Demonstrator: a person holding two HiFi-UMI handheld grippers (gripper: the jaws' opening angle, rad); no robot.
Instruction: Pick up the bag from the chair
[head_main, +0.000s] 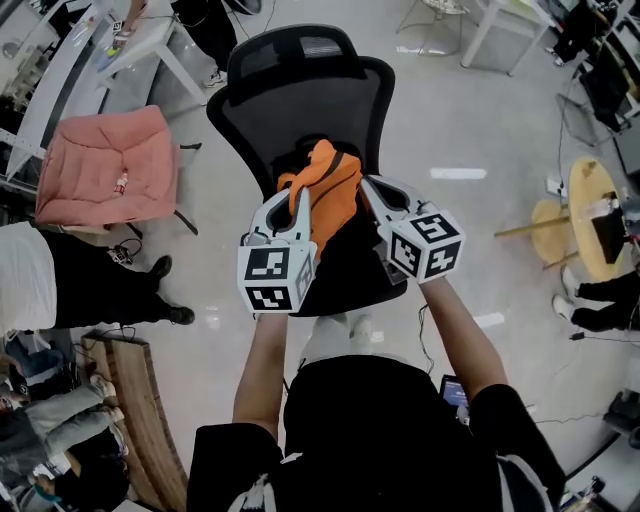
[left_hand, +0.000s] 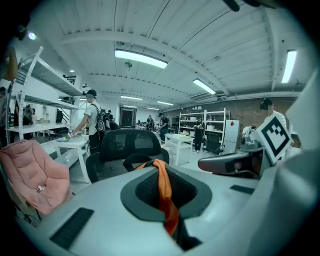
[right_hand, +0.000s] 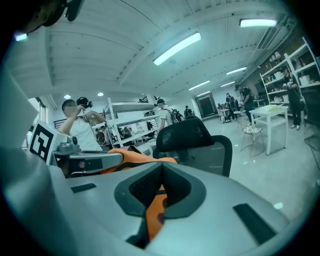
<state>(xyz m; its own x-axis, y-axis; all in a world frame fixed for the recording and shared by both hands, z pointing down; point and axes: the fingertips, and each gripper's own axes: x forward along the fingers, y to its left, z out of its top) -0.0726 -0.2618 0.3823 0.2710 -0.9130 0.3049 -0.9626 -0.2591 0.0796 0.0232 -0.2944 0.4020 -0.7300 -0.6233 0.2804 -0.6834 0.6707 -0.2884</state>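
Observation:
An orange and black bag (head_main: 328, 195) hangs in the air above the seat of the black mesh office chair (head_main: 300, 95), held between both grippers. My left gripper (head_main: 303, 205) is shut on an orange strap of the bag (left_hand: 165, 195) at the bag's left side. My right gripper (head_main: 368, 192) is shut on orange fabric of the bag (right_hand: 154, 217) at its right side. Both grippers point roughly level toward the chair's backrest (left_hand: 127, 142). The bag's lower part is hidden behind the marker cubes and the jaws.
A pink padded chair (head_main: 108, 165) stands to the left, with a person in dark trousers (head_main: 100, 285) near it. White tables (head_main: 150, 40) and shelving sit beyond the chair. A round wooden stool (head_main: 585, 215) is at the right. People stand around the room.

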